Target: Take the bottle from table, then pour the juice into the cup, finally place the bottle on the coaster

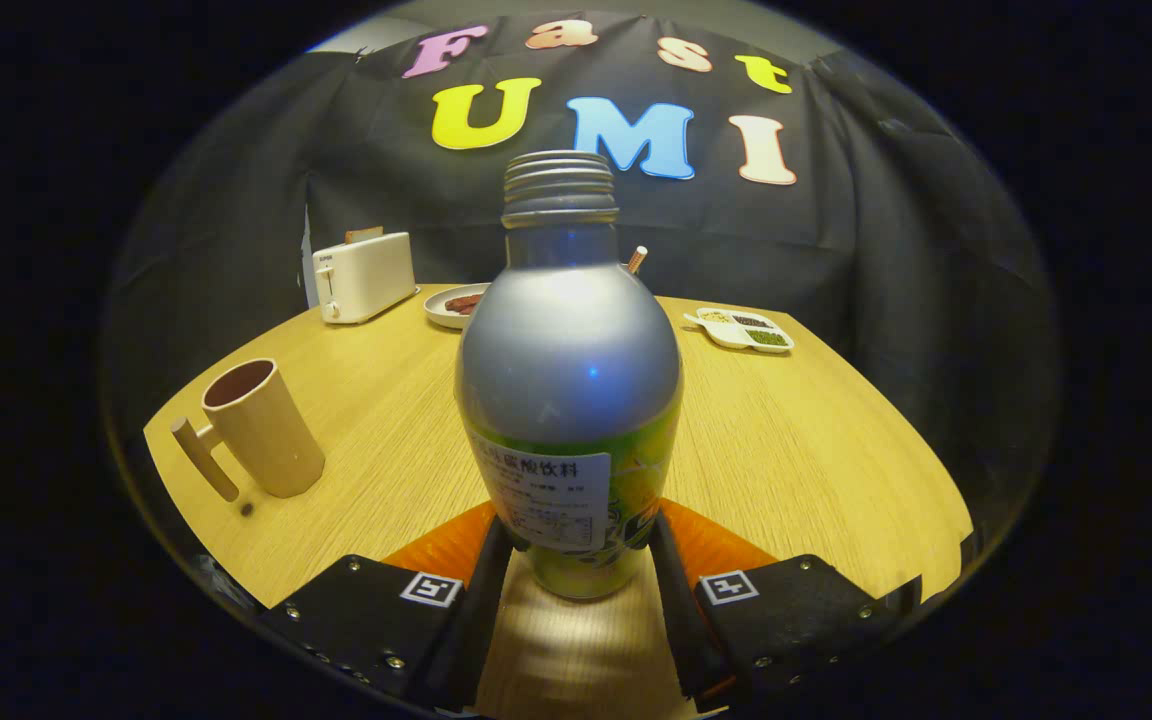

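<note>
Here the gripper clamps the upright bottle between both fingers, above the table.

Toaster, plate, divided dish along the table's far edge.

Bottle: silver shoulders and neck, green-and-yellow wrap lower down with a white label facing us. Threaded mouth on top, no cap on it. Standing upright, base just above the table, right between the two fingers.
Gripper: fingers hug the bottle's lower body, one on each side, both pressing on it.
Cup: tan, tall, straight stick handle, open mouth up, dark inside. It sits upright on the table, well off to the bottle's left.
Coaster: orange, flat on the table, peeking out either side behind the bottle's base.
</note>
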Demonstrator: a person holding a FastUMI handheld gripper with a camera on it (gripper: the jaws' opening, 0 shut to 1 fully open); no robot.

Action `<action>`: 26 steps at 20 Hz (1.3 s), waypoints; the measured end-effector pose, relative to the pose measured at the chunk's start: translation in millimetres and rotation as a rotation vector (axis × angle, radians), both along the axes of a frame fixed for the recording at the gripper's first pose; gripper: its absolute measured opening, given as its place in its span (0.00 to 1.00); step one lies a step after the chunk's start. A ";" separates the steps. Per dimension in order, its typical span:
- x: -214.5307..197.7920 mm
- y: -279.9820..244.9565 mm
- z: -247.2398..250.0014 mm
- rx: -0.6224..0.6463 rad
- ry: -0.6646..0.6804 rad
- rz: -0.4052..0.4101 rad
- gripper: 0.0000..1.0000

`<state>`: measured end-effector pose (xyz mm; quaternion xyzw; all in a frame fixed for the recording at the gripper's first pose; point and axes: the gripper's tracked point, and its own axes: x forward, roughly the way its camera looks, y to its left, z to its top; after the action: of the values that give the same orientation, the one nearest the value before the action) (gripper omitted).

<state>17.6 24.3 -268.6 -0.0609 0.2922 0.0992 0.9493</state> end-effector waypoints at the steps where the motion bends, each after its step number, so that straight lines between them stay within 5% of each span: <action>1: 1.1 2.0 3.3 -0.021 -0.001 0.017 0.72; 26: 15.0 80.1 21.9 -0.532 -0.068 0.413 0.72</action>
<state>32.5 104.5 -246.7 -0.3675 0.2576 0.2077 0.8692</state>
